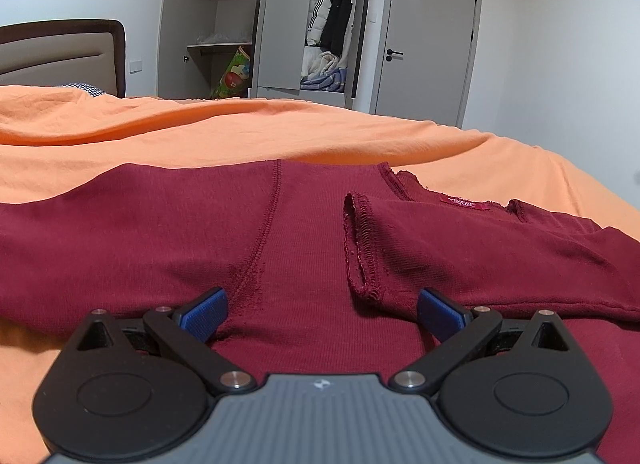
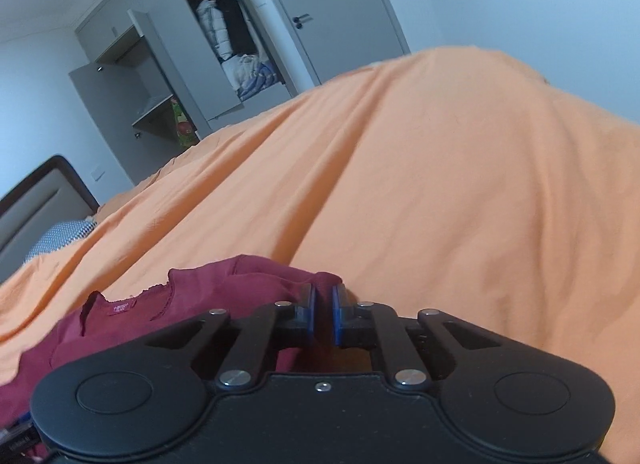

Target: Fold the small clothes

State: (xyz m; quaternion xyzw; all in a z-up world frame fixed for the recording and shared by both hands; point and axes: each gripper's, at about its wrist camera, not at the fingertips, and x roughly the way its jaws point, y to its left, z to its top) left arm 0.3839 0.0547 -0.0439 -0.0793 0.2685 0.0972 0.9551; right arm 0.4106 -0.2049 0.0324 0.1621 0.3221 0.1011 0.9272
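dark red top (image 1: 304, 232) lies spread on the orange bedsheet (image 1: 200, 131), collar label (image 1: 460, 201) facing up, one sleeve cuff (image 1: 360, 244) folded in across the body. left gripper (image 1: 322, 310) sits low over the top w/ blue pads (image 1: 204, 314) wide apart, nothing between them. right gripper (image 2: 323, 314) is at the garment's edge on the sheet, pads nearly together and pinching a bunched bit of the red fabric (image 2: 320, 278). bg: open wardrobe (image 1: 280, 19) w/ hanging coats, grey door (image 1: 428, 35), headboard (image 1: 60, 51).
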